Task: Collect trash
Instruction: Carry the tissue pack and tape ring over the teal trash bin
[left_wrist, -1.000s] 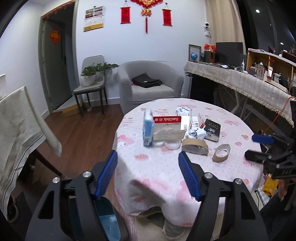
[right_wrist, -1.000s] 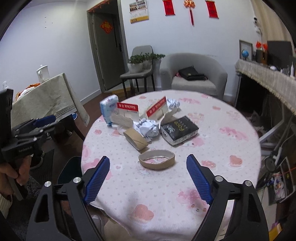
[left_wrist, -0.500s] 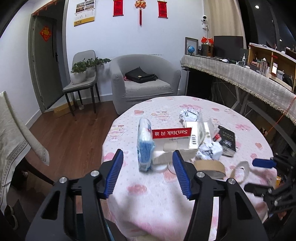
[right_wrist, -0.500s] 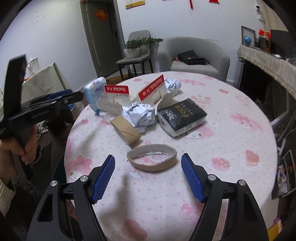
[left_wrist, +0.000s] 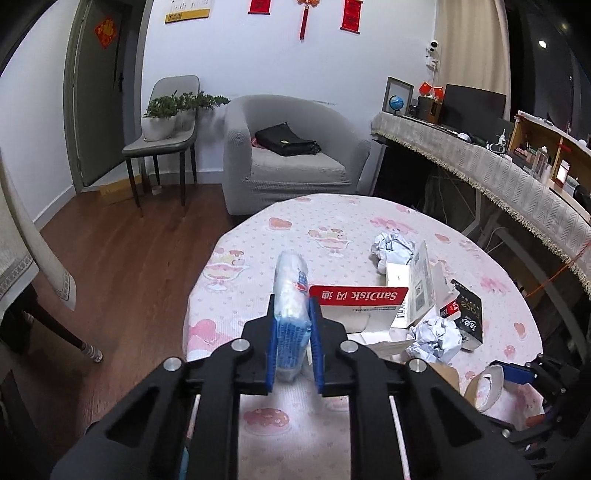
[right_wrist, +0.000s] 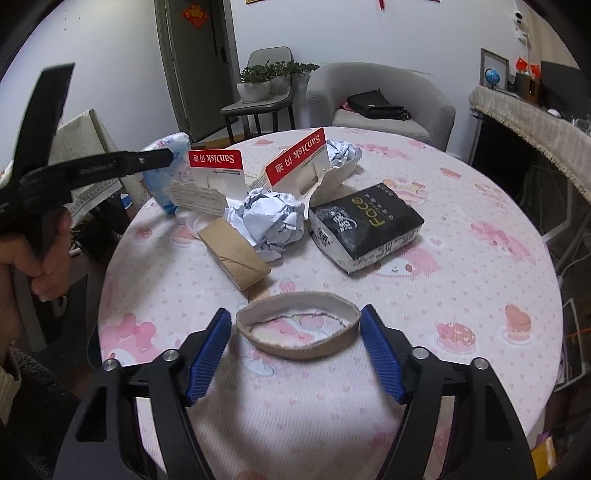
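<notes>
A blue and white tissue pack (left_wrist: 291, 280) stands on edge at the left side of the round pink table (right_wrist: 461, 280). My left gripper (left_wrist: 293, 332) is closing on the pack, and both blue pads press its sides. A flattened cardboard tape ring (right_wrist: 299, 349) lies near the table's front edge. It sits between the jaws of my right gripper (right_wrist: 295, 315), which are closing. The right pad is at the ring's end and the left pad stands a little off it. In the right wrist view a person's hand (right_wrist: 44, 266) holds the left gripper.
Behind the ring lie a brown cardboard tube (right_wrist: 236, 253), crumpled paper (right_wrist: 269, 218), a black packet (right_wrist: 365, 223) and two torn red-topped SanDisk cards (right_wrist: 216, 160). A grey armchair (left_wrist: 291, 155) and a chair with plants (left_wrist: 166, 129) stand beyond the table. A cloth-covered table (left_wrist: 22, 258) is on the left.
My left gripper went forward to the tissue pack and its jaws closed in onto it. The right gripper came down and forward around the cardboard ring, and its jaws narrowed.
</notes>
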